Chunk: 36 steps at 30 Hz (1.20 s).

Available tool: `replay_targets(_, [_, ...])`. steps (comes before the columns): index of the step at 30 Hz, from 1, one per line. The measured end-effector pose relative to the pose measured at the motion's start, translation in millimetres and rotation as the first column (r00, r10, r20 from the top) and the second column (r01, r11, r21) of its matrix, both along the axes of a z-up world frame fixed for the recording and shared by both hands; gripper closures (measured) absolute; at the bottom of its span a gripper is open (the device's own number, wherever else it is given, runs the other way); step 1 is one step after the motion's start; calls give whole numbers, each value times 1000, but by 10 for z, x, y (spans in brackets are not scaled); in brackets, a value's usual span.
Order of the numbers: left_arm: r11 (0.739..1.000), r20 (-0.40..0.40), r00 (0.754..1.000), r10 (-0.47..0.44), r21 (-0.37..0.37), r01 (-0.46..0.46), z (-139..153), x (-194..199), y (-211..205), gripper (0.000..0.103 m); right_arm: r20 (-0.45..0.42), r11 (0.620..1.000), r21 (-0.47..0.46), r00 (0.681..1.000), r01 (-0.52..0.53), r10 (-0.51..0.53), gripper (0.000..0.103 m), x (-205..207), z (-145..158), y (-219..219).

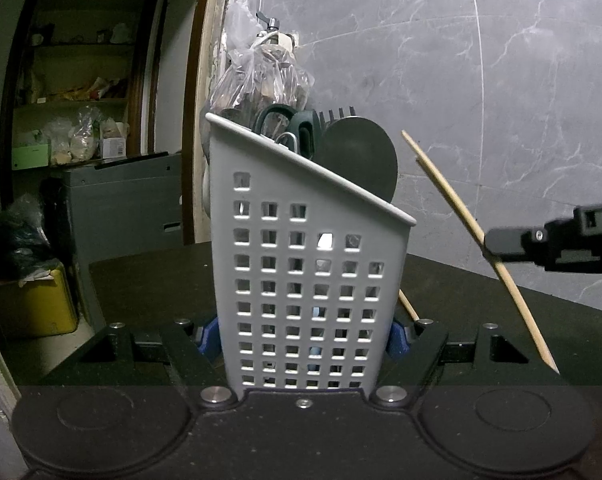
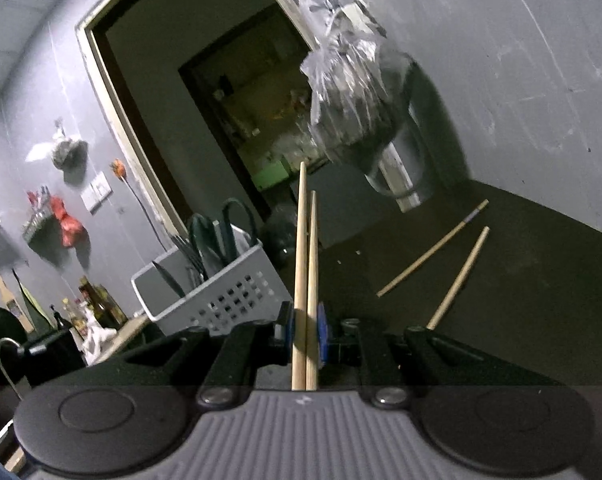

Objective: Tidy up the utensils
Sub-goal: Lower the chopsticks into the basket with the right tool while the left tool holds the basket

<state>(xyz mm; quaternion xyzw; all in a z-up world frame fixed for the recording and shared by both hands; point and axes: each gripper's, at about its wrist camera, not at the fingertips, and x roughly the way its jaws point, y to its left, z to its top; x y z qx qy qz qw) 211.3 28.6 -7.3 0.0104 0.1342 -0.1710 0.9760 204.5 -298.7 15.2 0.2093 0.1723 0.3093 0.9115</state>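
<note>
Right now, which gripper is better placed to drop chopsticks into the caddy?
Right. The right gripper is shut on two chopsticks; the left gripper is clamped on the caddy.

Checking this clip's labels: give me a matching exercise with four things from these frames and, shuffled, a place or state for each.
Things:
1. utensil caddy
2. pair of chopsticks
3. two loose chopsticks
4. scissors

Places or states:
A. lying on the dark counter
B. clamped in the right gripper
C. held between the left gripper fingers
D. standing handles-up inside the caddy

Pairs: 1-C, 2-B, 3-A, 4-D
</note>
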Motion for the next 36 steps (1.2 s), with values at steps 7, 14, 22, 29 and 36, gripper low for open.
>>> replay_targets(7, [1000,0,1000,1,-1,-1,-1,0,1,26,77,999,43,997,1,-5,89,-6,190,33])
replay_targets(14, [1000,-3,1000,2,-2,-2,2,2,-2,26,207,998,62,978,-13,0,89,-57,567,115])
replay_targets(22, [1000,-18,1000,10,-5,-10,21,38,-7,26,291,995,97,957,-39,9,89,-8,853,313])
replay_targets(29, [1000,-20,1000,10,-5,-10,25,41,-7,27,350,986,149,936,-77,20,89,55,1074,521])
replay_targets(36, [1000,-19,1000,10,-5,-10,28,41,-6,27,405,978,164,913,-125,49,89,155,1213,834])
